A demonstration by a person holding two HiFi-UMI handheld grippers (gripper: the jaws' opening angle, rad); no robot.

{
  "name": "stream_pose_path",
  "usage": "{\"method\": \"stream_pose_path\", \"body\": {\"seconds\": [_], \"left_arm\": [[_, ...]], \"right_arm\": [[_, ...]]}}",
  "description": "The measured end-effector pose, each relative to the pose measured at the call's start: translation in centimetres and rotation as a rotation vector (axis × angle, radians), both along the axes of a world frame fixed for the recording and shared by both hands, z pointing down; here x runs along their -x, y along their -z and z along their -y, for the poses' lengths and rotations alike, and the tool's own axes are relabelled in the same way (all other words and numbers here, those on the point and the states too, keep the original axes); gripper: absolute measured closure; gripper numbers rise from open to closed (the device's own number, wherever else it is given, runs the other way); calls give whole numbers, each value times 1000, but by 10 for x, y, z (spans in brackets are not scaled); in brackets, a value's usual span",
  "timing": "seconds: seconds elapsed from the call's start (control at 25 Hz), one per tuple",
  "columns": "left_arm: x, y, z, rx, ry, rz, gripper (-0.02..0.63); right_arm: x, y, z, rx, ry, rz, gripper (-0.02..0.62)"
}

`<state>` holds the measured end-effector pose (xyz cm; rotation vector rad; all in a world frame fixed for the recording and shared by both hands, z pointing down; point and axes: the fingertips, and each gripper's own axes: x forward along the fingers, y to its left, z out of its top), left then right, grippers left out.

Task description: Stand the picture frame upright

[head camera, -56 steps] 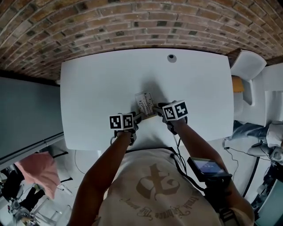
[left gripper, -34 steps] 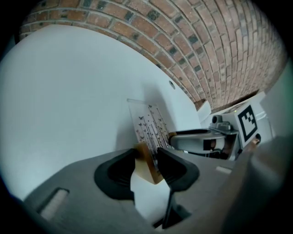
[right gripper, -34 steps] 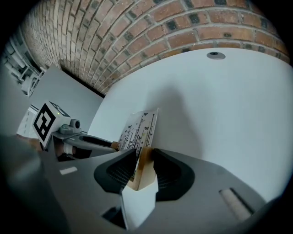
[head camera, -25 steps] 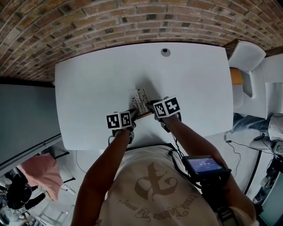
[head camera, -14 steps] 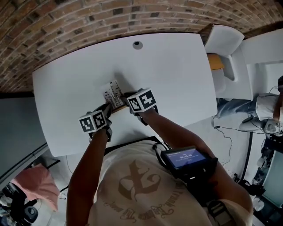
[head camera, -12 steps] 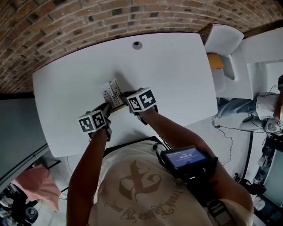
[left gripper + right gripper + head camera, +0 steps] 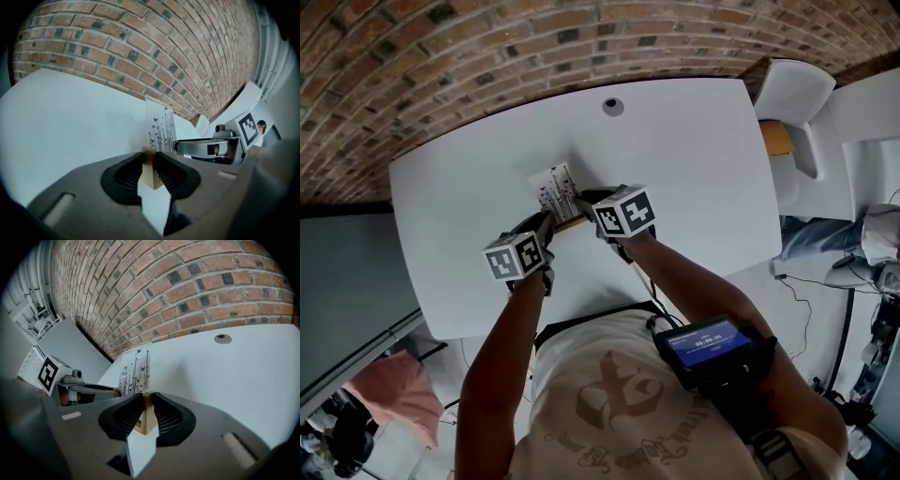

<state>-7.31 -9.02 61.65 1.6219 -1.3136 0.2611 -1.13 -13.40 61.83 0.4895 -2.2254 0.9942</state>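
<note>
On the white table below the brick wall, the picture frame is held nearly upright at mid-frame, its wooden edge pinched by the left gripper and right gripper, whose jaws have just been closing; seemingly only settling it and letting go remain.

Soft even light, strong fisheye bending, dark corners, blurred foreground

Picture frame is over mid-table, right between my tongs. Left tongs are on its near-left corner and right tongs on its near-right, both just closed in further. Cable cap is behind it, brick wall beyond, chair far right.
</note>
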Motion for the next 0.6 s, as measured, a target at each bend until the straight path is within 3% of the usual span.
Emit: {"method": "stream_pose_path", "body": {"seconds": [0.6], "left_arm": [[28, 2, 42, -60, -2, 39, 505]], "right_arm": [[26, 0, 41, -25, -18, 44, 508]]}}
